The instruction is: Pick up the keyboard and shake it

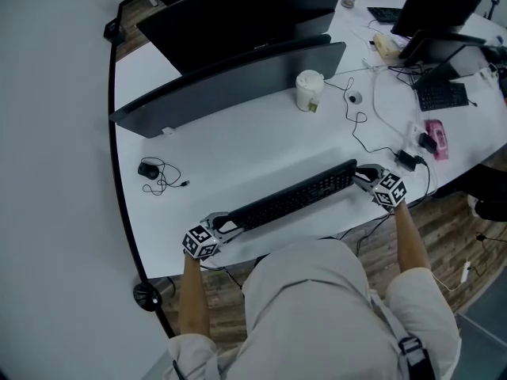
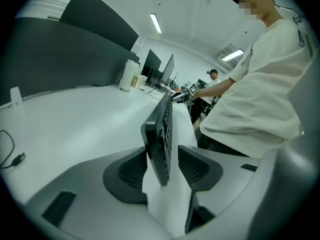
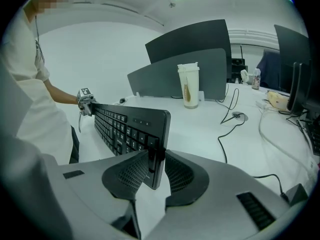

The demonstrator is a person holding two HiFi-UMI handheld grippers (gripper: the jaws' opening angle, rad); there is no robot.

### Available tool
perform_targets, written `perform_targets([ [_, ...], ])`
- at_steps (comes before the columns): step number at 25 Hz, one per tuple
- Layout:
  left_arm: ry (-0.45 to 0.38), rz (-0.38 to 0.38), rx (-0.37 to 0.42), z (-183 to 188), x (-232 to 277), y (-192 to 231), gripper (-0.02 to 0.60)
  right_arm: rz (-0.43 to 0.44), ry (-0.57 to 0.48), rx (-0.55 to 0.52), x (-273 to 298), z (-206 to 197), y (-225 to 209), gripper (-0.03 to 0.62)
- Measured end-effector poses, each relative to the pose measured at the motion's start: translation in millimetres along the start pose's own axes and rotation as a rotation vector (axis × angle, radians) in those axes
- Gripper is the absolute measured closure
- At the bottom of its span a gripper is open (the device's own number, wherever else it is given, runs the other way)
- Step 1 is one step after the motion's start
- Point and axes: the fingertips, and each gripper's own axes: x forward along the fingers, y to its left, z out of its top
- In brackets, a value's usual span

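The black keyboard (image 1: 293, 196) stretches across the near part of the table (image 1: 238, 145), tipped up with its keys toward the person. The right tongs (image 1: 364, 177) pinch its right end. The left tongs (image 1: 226, 223) stand spread round the left end, one pad clear of the keys. Before any shaking, the left pair should probably close squarely and deep on that end, so the board cannot twist or slip out.
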Motion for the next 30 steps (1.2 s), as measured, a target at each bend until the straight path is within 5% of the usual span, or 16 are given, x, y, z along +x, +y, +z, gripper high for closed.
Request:
perform_targets([
  [2,-0.036,-0.009,0.01,12,6,-3,0.446,0.034,0.013,-0.025,4,2,9,0.471],
  [10,0.017,-0.017,0.126,18,11,-10,0.455,0.055,0.026,-0.07,12,8,15,0.462],
  [14,0.041,-0.013,0.18,23,10,-8,0.457,0.103,0.101,-0.125,13,7,17,0.348],
  [17,0.082,-0.017,0.242,28,12,-7,0.457,0.187,0.173,-0.201,21,10,31,0.33],
  [24,0.132,-0.007,0.287,33,15,0,0.458,0.278,0.322,-0.401,34,8,48,0.367],
  [30,0.19,0.059,0.344,43,13,12,0.463,0.253,0.334,-0.478,33,21,49,0.427],
])
